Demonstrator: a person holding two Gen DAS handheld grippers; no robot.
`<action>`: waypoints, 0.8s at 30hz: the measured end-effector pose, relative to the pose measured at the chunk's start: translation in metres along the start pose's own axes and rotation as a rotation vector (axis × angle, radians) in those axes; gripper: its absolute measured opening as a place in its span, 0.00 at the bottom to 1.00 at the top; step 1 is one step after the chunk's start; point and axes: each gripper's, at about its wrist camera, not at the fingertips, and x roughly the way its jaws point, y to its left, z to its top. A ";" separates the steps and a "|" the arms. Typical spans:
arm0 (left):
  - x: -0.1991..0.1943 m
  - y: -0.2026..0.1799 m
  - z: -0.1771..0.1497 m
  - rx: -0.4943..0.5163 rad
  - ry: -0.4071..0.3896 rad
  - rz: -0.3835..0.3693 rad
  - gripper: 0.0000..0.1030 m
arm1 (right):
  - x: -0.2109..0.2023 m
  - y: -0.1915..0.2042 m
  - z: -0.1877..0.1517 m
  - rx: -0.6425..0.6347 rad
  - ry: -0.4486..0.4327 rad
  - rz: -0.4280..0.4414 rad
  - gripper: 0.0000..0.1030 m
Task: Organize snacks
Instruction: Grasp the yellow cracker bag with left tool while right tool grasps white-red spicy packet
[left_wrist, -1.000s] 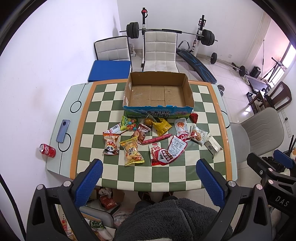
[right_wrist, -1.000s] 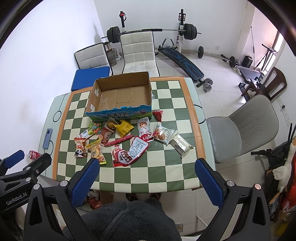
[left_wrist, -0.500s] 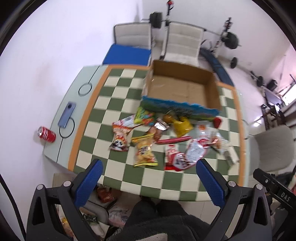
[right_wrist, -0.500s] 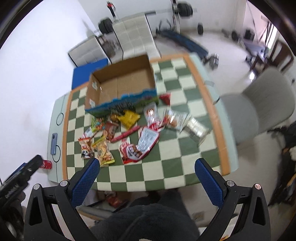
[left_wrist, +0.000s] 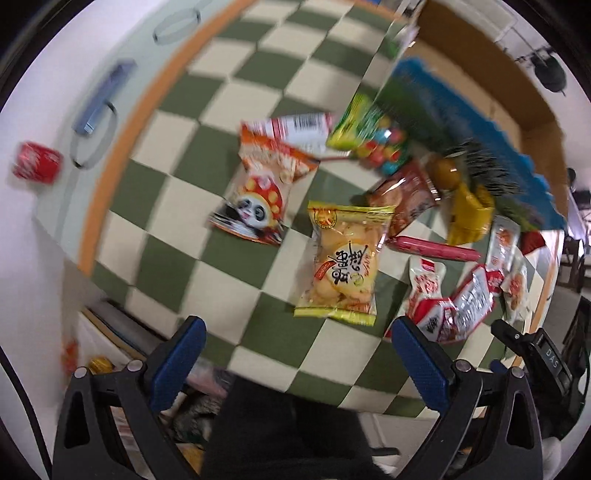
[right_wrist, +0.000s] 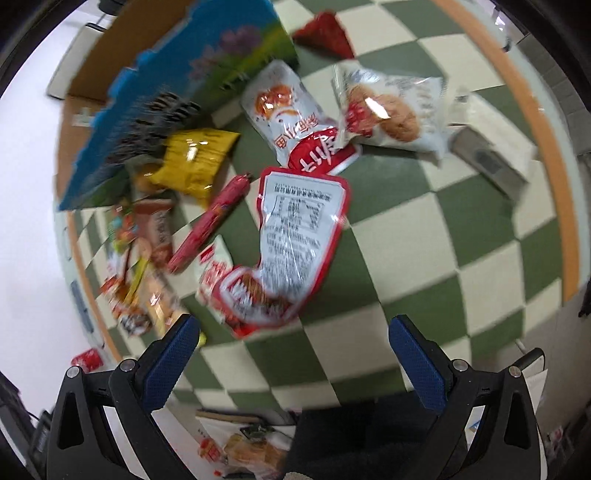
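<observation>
While snacks lie by box (left_wrist: 480, 96), L claw (left_wrist: 295, 354) & R claw (right_wrist: 291, 350) both agape, empty

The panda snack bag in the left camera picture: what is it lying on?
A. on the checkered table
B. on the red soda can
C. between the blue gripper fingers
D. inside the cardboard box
A: the panda snack bag lies flat on the green-and-cream checkered table, outside the cardboard box and apart from the open left gripper.
</observation>
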 end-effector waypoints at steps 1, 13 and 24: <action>0.012 -0.001 0.004 -0.006 0.023 -0.003 1.00 | 0.013 0.002 0.005 0.011 0.013 -0.008 1.00; 0.099 -0.055 0.029 0.104 0.146 0.021 0.99 | 0.109 0.016 0.028 0.146 0.118 -0.059 0.98; 0.137 -0.074 0.022 0.202 0.147 0.090 0.84 | 0.146 0.051 0.000 -0.152 0.142 -0.319 0.61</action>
